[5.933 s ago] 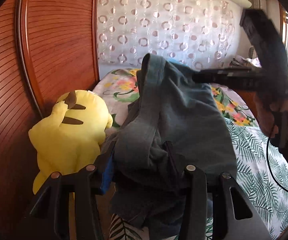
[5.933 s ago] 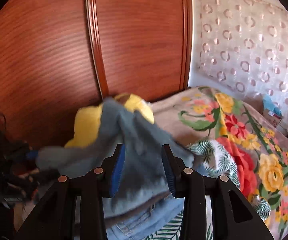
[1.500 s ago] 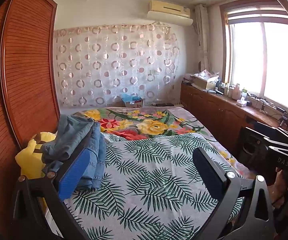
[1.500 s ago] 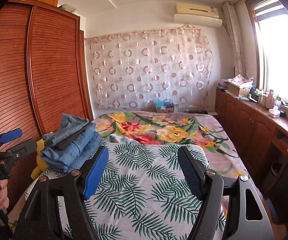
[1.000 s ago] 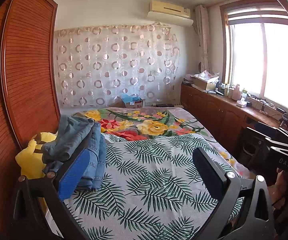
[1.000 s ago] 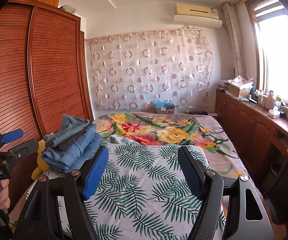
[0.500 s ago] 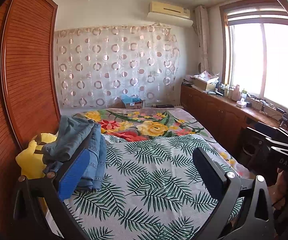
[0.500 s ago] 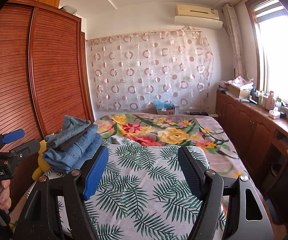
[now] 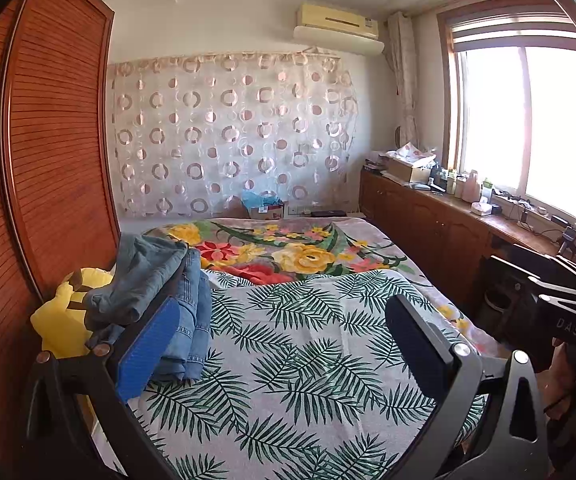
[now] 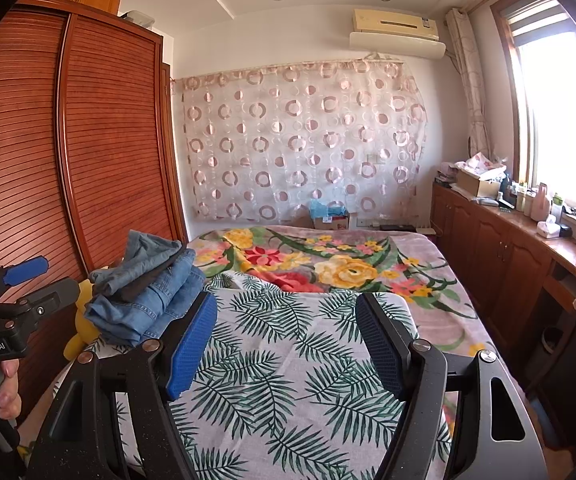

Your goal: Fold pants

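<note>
Grippers hung idle above the bed. The left gripper [image 9: 280,344] filled the lower part of its own view with its jaws spread wide and nothing between them; the right gripper [image 10: 286,344] sat the same way at the bottom of its frame, jaws apart and empty.

Beyond the blue pad of each, at left of centre in both views, the pants [image 10: 144,280] lay as a folded stack of denim on the leaf-print bedspread [image 10: 288,380], close to the bed's left edge. A yellow plush toy [image 9: 64,312] sat against the stack on its outer side, next to the wooden wardrobe [image 10: 68,152].

The stack looked loose on top, with the uppermost grey-blue piece rumpled and not squared to the layers under it. Judging from that, the main risk was the pile slumping toward the bed's edge and the toy. A careless nudge from either open gripper could undo the fold.
</note>
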Available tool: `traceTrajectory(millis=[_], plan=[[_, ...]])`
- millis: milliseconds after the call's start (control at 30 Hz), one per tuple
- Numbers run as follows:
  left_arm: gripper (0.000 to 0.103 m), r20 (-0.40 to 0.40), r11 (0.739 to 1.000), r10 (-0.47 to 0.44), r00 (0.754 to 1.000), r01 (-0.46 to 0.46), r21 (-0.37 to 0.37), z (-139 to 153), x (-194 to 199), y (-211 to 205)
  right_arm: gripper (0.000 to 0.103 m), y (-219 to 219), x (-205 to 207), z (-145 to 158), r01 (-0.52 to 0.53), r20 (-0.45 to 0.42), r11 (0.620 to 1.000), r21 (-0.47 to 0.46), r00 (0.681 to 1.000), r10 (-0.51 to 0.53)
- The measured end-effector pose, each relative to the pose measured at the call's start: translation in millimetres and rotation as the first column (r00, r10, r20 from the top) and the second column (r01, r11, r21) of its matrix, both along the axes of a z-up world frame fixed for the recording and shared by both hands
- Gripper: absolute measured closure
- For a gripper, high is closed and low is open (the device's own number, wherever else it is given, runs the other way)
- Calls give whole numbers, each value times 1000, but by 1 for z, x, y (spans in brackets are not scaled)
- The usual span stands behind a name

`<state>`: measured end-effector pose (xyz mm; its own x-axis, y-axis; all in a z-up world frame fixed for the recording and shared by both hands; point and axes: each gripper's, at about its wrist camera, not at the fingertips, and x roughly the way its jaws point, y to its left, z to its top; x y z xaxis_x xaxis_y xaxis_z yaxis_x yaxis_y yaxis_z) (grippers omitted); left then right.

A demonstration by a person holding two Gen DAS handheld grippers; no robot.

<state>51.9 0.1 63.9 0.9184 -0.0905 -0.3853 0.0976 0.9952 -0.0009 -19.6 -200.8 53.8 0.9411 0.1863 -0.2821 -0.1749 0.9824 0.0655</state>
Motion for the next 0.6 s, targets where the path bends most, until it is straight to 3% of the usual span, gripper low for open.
traceTrajectory(millis=[600], plan=[[0,2,1000,0,1000,0,-1,-1,-1,1,29,-1,0,0,-2,0,1000,0,1000,2]])
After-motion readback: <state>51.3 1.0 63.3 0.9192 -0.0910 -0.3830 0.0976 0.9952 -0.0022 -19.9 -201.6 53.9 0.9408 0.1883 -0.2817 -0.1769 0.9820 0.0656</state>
